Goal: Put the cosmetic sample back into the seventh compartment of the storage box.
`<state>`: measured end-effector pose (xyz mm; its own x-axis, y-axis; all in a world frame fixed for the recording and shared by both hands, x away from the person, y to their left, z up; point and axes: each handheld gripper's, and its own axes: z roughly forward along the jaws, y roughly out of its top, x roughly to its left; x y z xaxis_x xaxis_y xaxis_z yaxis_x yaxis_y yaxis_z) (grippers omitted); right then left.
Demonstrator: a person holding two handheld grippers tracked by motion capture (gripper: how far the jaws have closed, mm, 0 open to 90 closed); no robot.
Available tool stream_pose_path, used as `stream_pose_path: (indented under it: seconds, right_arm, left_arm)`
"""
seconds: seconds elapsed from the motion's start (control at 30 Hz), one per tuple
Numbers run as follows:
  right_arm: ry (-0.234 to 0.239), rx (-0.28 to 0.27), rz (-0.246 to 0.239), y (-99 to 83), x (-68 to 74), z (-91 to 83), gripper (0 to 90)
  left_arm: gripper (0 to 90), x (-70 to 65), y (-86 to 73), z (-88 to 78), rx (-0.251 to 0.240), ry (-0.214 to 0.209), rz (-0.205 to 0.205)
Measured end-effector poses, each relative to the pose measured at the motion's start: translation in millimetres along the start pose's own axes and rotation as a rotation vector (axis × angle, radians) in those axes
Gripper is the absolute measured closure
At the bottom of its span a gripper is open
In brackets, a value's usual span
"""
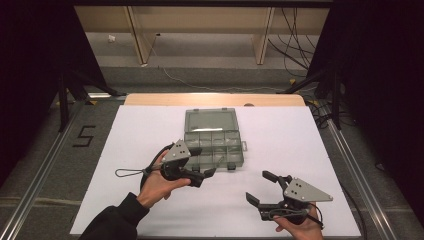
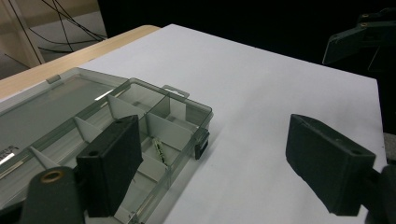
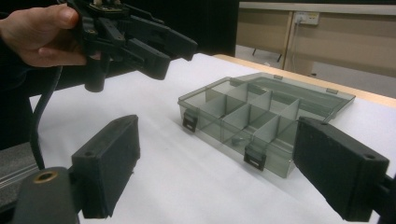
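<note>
A smoky clear compartment box (image 1: 214, 147) lies at the middle of the white table cover, its lid (image 1: 210, 120) folded open flat behind it. My left gripper (image 1: 202, 163) is at the box's near left corner and points right. Its jaws stand open with nothing between the pads (image 2: 114, 163). In the left gripper view a small metal piece (image 2: 160, 150) lies in a front compartment of the box (image 2: 93, 116). My right gripper (image 1: 261, 187) rests lower right of the box, open and empty, aimed at the box (image 3: 252, 116) and the left gripper (image 3: 154, 49).
The white cover (image 1: 140, 150) reaches a wooden table edge (image 1: 215, 99) at the back. Metal rails (image 1: 45, 165) run along both sides, and a black "5" (image 1: 83, 136) is marked at the left. Dark stands and cables sit beyond the table.
</note>
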<state>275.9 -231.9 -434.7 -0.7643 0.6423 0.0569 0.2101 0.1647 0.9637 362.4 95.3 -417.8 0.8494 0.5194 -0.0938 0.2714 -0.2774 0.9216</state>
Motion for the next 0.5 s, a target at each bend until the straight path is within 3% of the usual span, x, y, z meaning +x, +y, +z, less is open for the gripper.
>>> stream_pose_path:
  seconds: [0.3,0.5]
  right_arm:
    - [0.000,0.003,0.005,0.2,0.4,-0.5,16.1]
    - [-0.001,0.004,0.005,0.3,0.4,-0.7,16.1]
  left_arm:
    - [18.3,1.9,-9.0,-12.4,-0.035,0.022,0.001]
    - [17.6,1.0,-12.8,-24.4,-0.084,0.033,0.005]
